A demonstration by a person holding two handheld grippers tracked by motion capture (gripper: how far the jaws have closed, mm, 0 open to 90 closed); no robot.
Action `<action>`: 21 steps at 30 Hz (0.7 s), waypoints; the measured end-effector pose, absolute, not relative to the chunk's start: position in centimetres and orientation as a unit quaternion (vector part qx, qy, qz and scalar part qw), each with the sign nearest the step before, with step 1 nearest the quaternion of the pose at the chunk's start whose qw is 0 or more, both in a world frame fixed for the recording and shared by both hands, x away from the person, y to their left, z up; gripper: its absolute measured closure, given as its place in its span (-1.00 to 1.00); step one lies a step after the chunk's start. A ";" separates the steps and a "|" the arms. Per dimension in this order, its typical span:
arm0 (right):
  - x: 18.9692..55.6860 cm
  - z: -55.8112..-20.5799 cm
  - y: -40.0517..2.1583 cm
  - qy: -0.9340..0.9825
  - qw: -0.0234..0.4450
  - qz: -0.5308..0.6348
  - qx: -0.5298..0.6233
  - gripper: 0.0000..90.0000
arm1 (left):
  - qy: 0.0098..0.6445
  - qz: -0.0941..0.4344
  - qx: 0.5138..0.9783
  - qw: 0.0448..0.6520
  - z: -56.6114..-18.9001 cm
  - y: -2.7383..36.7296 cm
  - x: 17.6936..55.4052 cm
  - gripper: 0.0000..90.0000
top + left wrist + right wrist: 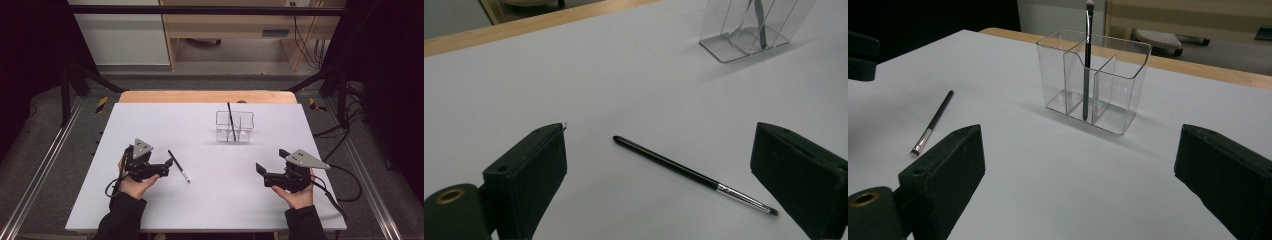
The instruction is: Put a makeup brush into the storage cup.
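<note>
Left gripper (169, 167) sits wide open, empty, nose almost on the thin black makeup brush with the silver ferrule (178, 166) lying flat well left of the clear plastic divided organiser (234, 127). Pickup's next, I reckon: straddle the handle, squeeze. Right gripper (261, 170) idles open right of the brush.

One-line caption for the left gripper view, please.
Left gripper's open fingers frame a black makeup brush lying flat on the white table, clear organizer beyond.
</note>
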State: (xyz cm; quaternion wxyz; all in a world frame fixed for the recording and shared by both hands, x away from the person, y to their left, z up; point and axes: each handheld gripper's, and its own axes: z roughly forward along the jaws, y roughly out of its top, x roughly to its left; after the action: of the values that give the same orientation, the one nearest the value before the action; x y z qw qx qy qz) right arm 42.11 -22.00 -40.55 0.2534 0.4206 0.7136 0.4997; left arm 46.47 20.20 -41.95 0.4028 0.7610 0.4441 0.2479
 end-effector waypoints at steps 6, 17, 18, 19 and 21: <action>42.1 -40.5 -22.0 0.713 0.254 0.501 0.420 -0.86 | 0.447 0.244 0.769 0.388 -42.7 19.0 47.1 -0.83; 42.1 -40.6 -22.0 0.715 0.254 0.499 0.420 -0.86 | 0.452 0.233 0.785 0.354 -44.8 17.2 47.6 -0.80; 42.1 -40.6 -22.0 0.714 0.253 0.499 0.420 -0.86 | 0.453 0.231 0.786 0.352 -45.0 17.1 47.6 -0.77; 42.1 -40.6 -21.9 0.715 0.254 0.499 0.419 -0.86 | 0.453 0.227 0.788 0.349 -45.2 16.9 47.7 -0.76; 42.2 -40.7 -21.9 0.716 0.253 0.498 0.418 -0.86 | 0.455 0.223 0.790 0.345 -45.5 16.7 47.8 -0.75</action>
State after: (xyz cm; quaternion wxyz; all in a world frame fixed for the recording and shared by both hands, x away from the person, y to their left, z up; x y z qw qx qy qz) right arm 42.18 -21.90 -40.67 0.2527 0.4185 0.7164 0.4977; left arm 47.75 16.66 -45.50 0.3451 0.7898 0.4555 0.2229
